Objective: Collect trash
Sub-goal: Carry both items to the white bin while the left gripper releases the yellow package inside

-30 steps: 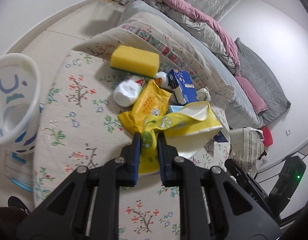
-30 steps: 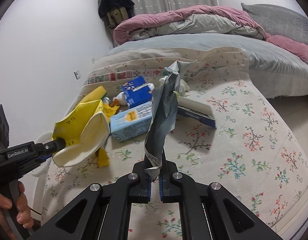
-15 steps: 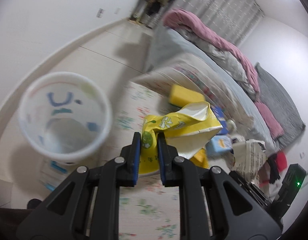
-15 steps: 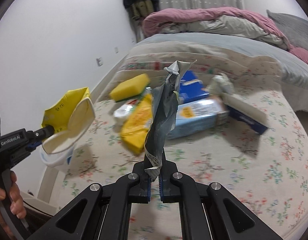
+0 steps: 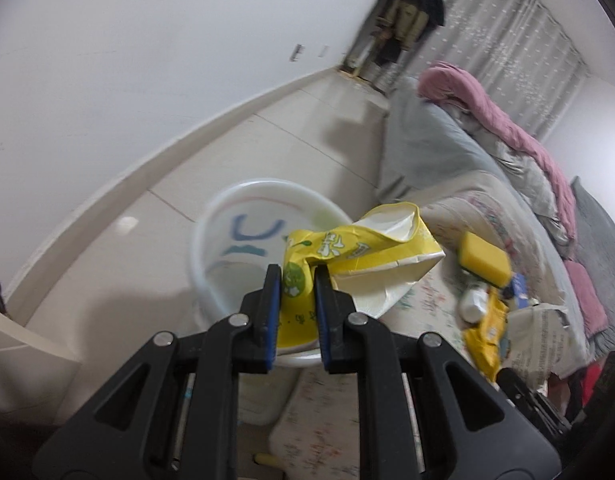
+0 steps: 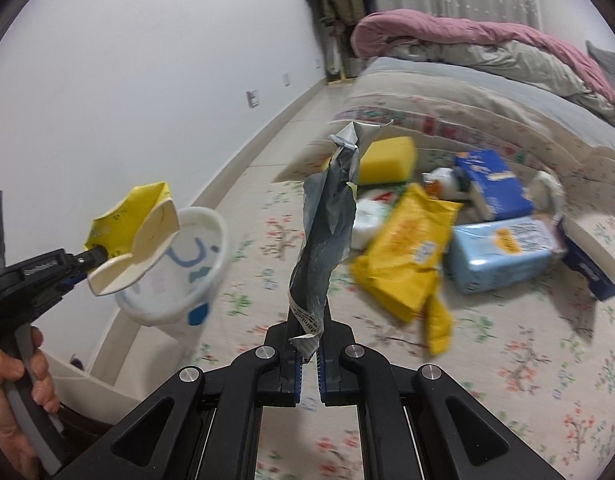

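My left gripper (image 5: 298, 280) is shut on a crumpled yellow paper cup (image 5: 359, 252) and holds it over the rim of a white trash bin (image 5: 243, 216) on the floor beside the table. In the right wrist view the left gripper (image 6: 95, 258) holds the yellow cup (image 6: 135, 224) above the bin (image 6: 183, 272). My right gripper (image 6: 307, 344) is shut on a twisted grey wrapper (image 6: 327, 232), held upright above the floral tablecloth (image 6: 507, 360).
On the table lie a yellow sponge (image 6: 389, 158), a yellow packet (image 6: 407, 256), a light blue carton (image 6: 503, 252), a dark blue box (image 6: 491, 188) and a white bottle (image 6: 443, 178). A bed (image 6: 487, 64) stands behind.
My left gripper has swung left with the yellow cup, from above the table's trash to over the bin. My right gripper has turned left with the grey wrapper still held.
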The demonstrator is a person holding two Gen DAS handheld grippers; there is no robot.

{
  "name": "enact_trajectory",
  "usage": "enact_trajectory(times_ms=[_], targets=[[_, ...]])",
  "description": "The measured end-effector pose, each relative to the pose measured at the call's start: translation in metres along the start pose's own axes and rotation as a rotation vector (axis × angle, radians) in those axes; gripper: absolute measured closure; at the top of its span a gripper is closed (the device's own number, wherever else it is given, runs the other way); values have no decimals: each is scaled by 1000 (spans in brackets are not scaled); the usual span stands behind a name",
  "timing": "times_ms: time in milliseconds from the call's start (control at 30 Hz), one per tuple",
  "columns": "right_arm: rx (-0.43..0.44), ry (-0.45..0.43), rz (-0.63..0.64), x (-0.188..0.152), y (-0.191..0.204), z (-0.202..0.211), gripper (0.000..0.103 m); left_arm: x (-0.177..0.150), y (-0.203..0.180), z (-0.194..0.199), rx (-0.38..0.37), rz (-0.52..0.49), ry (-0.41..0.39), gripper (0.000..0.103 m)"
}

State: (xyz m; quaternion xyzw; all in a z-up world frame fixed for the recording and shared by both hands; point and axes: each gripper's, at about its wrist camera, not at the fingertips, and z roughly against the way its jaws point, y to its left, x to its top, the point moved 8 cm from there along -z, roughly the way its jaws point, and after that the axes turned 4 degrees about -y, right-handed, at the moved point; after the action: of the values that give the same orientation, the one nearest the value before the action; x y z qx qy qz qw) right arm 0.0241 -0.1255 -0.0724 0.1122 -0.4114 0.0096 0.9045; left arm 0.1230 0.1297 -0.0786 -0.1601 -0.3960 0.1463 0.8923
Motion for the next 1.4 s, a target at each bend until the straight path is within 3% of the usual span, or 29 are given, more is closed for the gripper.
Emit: enact_trajectory(times_ms=[200, 667, 700, 767, 800, 833, 967, 1067, 1400], targets=[[68, 27, 46, 0, 38, -22, 97, 0, 14, -18, 57, 3, 6, 85], [148, 105, 113, -4, 86, -73, 97, 4, 34, -37, 80, 22, 16, 84], [148, 106, 116, -3, 89, -75, 97, 3, 35, -39, 82, 23, 30, 80], [154, 110, 127, -1, 94, -79, 97, 1, 37, -39, 100, 31, 49, 60], [157, 110, 130, -4, 95, -77, 97, 1, 38, -37, 109, 33, 50, 41], [160, 111, 137, -2, 98, -79, 97, 2, 39, -34, 116, 32, 39, 34], [174, 119, 162, -2, 107, -83, 97, 6, 37, -20, 158, -30, 34, 31], [193, 132, 176, -2, 115, -88, 97, 10, 45, -9, 222, -60, 38, 17], [220, 190, 206, 0, 137, -117, 96, 11, 89, 2, 357, -15, 91, 6]])
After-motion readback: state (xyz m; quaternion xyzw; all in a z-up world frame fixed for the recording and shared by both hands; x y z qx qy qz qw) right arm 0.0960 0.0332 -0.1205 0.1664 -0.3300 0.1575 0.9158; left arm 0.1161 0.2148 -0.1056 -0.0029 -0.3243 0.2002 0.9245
